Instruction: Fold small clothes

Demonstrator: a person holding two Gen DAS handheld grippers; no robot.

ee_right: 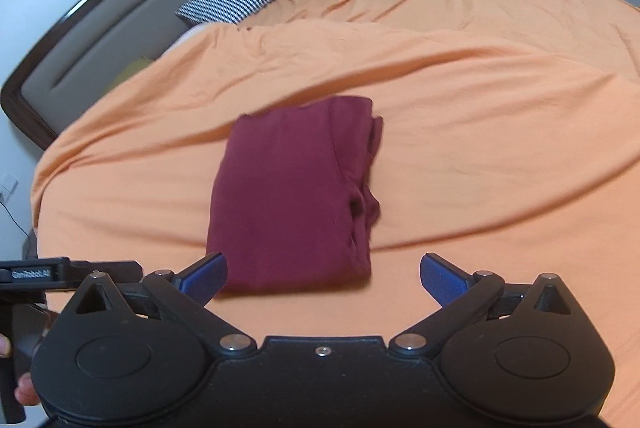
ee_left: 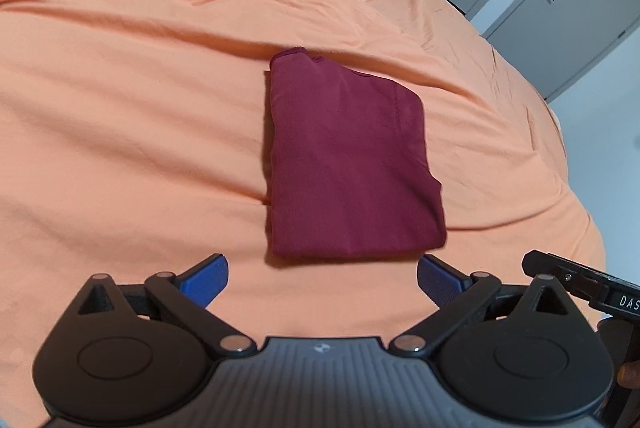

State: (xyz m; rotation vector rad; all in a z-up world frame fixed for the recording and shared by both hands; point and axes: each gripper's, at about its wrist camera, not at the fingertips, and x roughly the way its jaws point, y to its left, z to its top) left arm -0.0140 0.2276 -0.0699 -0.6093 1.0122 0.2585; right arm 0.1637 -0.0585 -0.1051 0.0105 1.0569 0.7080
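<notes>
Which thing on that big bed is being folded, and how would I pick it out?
Start with the bed covered by an orange sheet, with a padded headboard and a checked pillow at its far end. Near the middle of the sheet lies the folded maroon garment, a neat rectangle. It is the only dark red thing on the plain orange cover, and nothing is touching it.

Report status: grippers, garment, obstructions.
Left gripper open, right gripper open, both empty. Maroon garment folded on orange bedsheet. Nothing in the way.
</notes>
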